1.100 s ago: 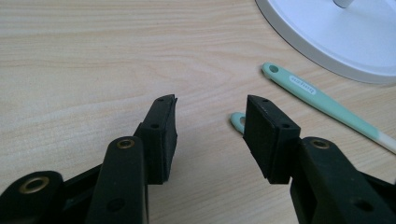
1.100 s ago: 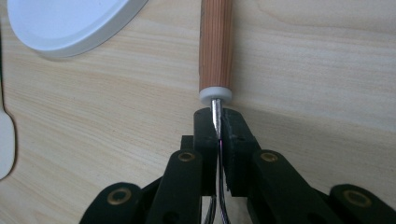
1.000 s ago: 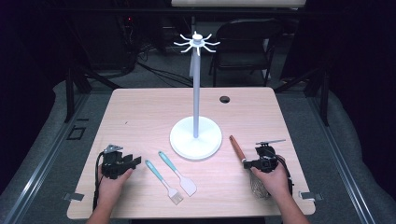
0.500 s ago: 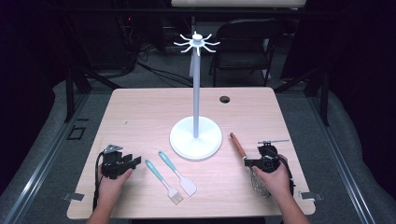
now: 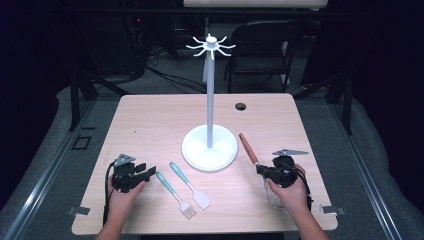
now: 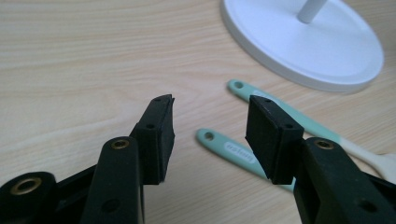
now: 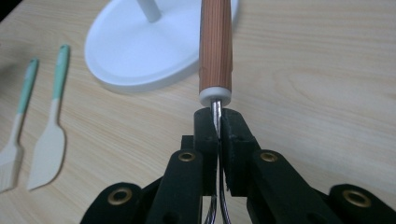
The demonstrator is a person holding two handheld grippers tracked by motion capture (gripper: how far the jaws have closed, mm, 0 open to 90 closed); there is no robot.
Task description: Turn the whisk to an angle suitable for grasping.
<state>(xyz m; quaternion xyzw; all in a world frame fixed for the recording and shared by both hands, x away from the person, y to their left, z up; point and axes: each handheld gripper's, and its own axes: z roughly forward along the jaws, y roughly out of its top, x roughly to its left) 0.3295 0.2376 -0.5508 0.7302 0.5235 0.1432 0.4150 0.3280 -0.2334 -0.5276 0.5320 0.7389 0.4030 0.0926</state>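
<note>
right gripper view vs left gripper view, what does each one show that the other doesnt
Right gripper view: the right gripper shut on the metal wires of a whisk just below its wooden handle, plus the pale heads of the brush and spatula.

Left gripper view: the left gripper, whose jaws have just been opening with nothing between them, and the hanging holes in the utensils' teal handles.

Both: the wooden table, the stand's white base and the two teal-handled utensils.
</note>
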